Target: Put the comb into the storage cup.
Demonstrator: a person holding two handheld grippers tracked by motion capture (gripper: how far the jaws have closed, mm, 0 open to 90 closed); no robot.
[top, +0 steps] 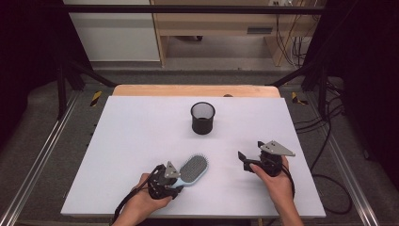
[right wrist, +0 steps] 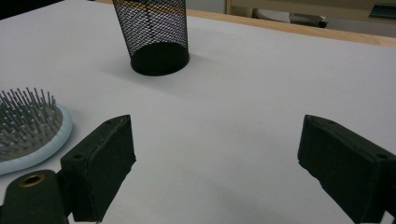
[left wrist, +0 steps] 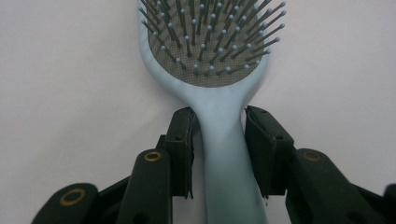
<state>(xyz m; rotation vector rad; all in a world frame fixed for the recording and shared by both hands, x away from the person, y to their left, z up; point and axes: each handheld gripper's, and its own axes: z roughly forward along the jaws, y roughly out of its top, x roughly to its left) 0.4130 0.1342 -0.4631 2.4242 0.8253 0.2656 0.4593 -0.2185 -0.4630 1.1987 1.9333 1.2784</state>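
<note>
1. Since the left gripper already has its jaws on the handle of the pale blue hairbrush, I'd call this the grab step, right at the point where the grip is made. In the left gripper view both pads sit against the handle, one on each side, so it's pinching the brush just below the head.

2. The brush lies on the white table, near edge, a bit left of centre, bristles up. It doesn't look lifted yet as far as I can tell.

3. The right gripper hovers off to the right, near side, jaws spread wide with nothing between them. In its own view you can see the brush head at its left and the black mesh cup farther back.

4. Direction: the long axis runs from near-left to far-right. Handle end is at the hand, head points away and to the right, roughly toward the cup, which stands upright toward the far middle, well apart from the brush.

5. My guess at the next move: lift clean off the table, keep the pinch firm so the handle doesn't swivel, then tip it handle-down if it's headed for the cup. That opening looks narrow compared to the head.
</note>
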